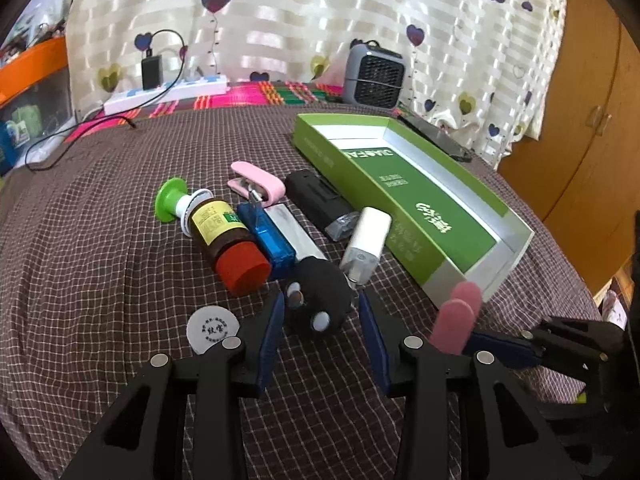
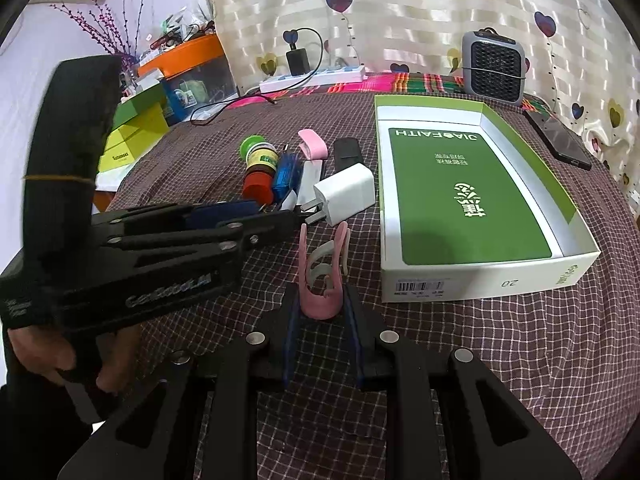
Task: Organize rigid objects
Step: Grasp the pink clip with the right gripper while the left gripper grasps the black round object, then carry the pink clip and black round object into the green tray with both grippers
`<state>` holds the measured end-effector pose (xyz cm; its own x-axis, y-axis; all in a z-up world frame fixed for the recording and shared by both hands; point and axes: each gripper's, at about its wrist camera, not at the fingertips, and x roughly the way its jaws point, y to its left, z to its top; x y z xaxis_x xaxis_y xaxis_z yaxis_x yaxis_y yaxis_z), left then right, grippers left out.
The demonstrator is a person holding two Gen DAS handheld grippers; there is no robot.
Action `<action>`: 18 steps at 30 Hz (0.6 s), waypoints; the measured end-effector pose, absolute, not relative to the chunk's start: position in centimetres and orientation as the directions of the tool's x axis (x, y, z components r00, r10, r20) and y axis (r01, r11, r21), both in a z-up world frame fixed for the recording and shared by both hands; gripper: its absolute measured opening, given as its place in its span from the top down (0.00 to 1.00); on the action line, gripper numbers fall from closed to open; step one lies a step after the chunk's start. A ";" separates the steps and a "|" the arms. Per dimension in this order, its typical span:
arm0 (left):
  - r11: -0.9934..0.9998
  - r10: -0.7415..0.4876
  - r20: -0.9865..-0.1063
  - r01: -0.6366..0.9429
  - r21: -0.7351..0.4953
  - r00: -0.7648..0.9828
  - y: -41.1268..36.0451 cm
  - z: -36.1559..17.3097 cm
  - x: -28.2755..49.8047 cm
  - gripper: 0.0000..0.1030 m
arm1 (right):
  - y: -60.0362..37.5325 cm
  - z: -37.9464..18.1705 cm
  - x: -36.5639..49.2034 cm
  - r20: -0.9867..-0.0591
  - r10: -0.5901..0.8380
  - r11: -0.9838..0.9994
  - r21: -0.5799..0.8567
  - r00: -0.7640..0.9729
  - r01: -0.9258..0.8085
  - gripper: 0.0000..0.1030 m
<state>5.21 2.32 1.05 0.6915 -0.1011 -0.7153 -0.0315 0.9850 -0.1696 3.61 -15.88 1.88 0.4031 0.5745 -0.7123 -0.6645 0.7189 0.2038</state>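
Observation:
My left gripper point(image 1: 320, 300) stands open around a black round gadget point(image 1: 316, 304) that lies on the checked cloth; its blue pads point(image 1: 272, 332) flank it without pressing. A white charger point(image 1: 366, 244), a red-capped brown bottle point(image 1: 228, 236), a blue stick point(image 1: 266, 236), a pink stapler point(image 1: 258, 182) and a black bar point(image 1: 316, 196) lie just beyond. My right gripper point(image 2: 322, 296) is shut on a pink claw clip point(image 2: 324, 272), held upright left of the open green box point(image 2: 472, 200). The left gripper point(image 2: 288, 214) reaches in from the left toward the charger point(image 2: 346, 194).
A white disc point(image 1: 212, 328) and a green spool point(image 1: 170, 200) lie left of the pile. A phone point(image 2: 558, 140), a grey fan point(image 2: 494, 66) and a power strip point(image 2: 312, 76) sit along the far edge. A wooden cabinet point(image 1: 580, 140) stands on the right.

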 end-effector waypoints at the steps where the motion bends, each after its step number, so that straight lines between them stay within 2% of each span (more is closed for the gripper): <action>1: 0.985 -0.101 -0.718 -0.034 -0.171 0.689 2.4 1.0 5.4 0.63 | -15.9 1.9 3.6 -0.712 0.575 0.718 0.204 0.403 -0.665 0.79; 3: 0.985 -0.101 -0.722 -0.034 -0.171 0.684 2.4 0.9 5.6 0.64 | -16.0 2.0 3.5 -0.710 0.577 0.716 0.203 0.403 -0.668 0.79; 5: 0.985 -0.104 -0.723 -0.031 -0.170 0.683 2.3 0.9 5.6 0.70 | -16.2 2.1 3.4 -0.709 0.578 0.715 0.201 0.404 -0.670 0.79; 18: 0.977 -0.135 -0.689 -0.018 -0.211 0.712 2.5 1.4 3.2 0.70 | -15.2 1.9 2.8 -0.749 0.550 0.674 0.138 0.369 -0.726 0.78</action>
<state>3.18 2.51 1.38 0.7123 -0.1354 -0.6887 -0.0178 0.9774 -0.2106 2.83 -15.19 1.88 0.3688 0.5505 -0.7490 -0.7259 0.6738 0.1378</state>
